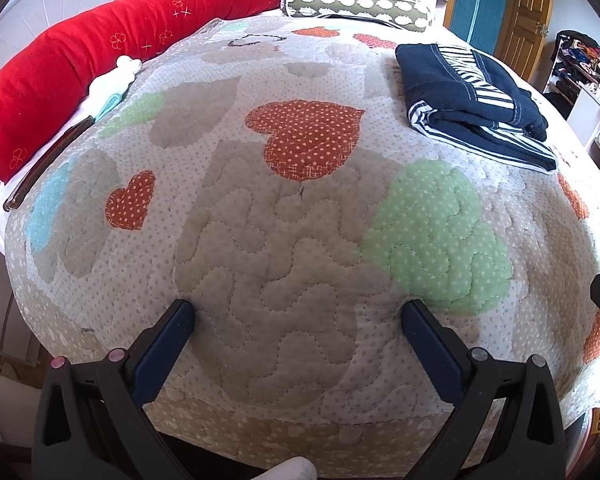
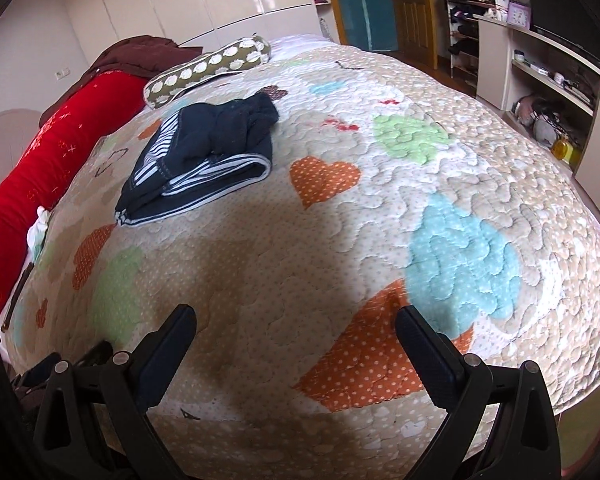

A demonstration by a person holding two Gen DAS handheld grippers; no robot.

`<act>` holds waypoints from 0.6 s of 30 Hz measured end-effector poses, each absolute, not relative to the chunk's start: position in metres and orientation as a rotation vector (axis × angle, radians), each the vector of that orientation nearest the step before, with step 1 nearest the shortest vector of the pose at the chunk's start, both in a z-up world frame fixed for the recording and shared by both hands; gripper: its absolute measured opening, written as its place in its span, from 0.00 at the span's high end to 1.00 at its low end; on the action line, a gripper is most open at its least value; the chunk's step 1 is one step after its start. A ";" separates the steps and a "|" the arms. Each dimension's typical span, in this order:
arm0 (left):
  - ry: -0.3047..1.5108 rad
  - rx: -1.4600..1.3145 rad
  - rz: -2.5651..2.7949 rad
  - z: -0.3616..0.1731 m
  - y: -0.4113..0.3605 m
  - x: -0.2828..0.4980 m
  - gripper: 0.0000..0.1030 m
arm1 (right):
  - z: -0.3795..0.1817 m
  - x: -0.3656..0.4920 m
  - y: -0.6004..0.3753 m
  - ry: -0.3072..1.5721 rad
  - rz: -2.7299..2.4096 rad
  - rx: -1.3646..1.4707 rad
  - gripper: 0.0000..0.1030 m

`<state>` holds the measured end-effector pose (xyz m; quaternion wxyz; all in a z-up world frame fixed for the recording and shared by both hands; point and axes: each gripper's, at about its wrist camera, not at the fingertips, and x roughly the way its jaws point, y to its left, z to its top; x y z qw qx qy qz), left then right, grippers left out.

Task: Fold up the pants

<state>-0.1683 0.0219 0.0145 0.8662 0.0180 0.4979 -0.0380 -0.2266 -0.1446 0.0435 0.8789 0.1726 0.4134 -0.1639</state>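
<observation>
The navy pants (image 1: 472, 100) with white-striped lining lie folded into a compact bundle on the quilted bed cover, at the far right in the left wrist view. They also show in the right wrist view (image 2: 204, 152), at the upper left. My left gripper (image 1: 298, 310) is open and empty, hovering over the near part of the quilt, well away from the pants. My right gripper (image 2: 296, 316) is open and empty too, over the near edge of the bed.
The quilt (image 1: 300, 240) with heart patches covers the bed. A long red bolster (image 1: 100, 60) lies along the left side, an olive patterned pillow (image 1: 360, 8) at the far end. Shelves (image 2: 548, 80) and a wooden door (image 2: 412, 0) stand to the right.
</observation>
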 end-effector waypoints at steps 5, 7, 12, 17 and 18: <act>1.025 0.087 -0.087 0.028 0.019 -0.165 0.00 | 0.056 -0.229 -0.134 0.811 -0.312 0.292 0.01; 0.965 0.111 -0.090 0.044 0.016 -0.165 0.00 | 0.067 -0.229 -0.133 0.777 -0.308 0.266 0.01; 0.820 0.078 -0.166 0.099 0.010 -0.164 0.00 | 0.093 -0.219 -0.141 0.705 -0.316 0.231 0.01; 0.798 0.065 -0.203 0.126 0.005 -0.166 0.00 | 0.107 -0.212 -0.144 0.688 -0.310 0.237 0.01; 0.798 0.061 -0.201 0.129 0.005 -0.167 0.00 | 0.108 -0.212 -0.143 0.687 -0.306 0.230 0.01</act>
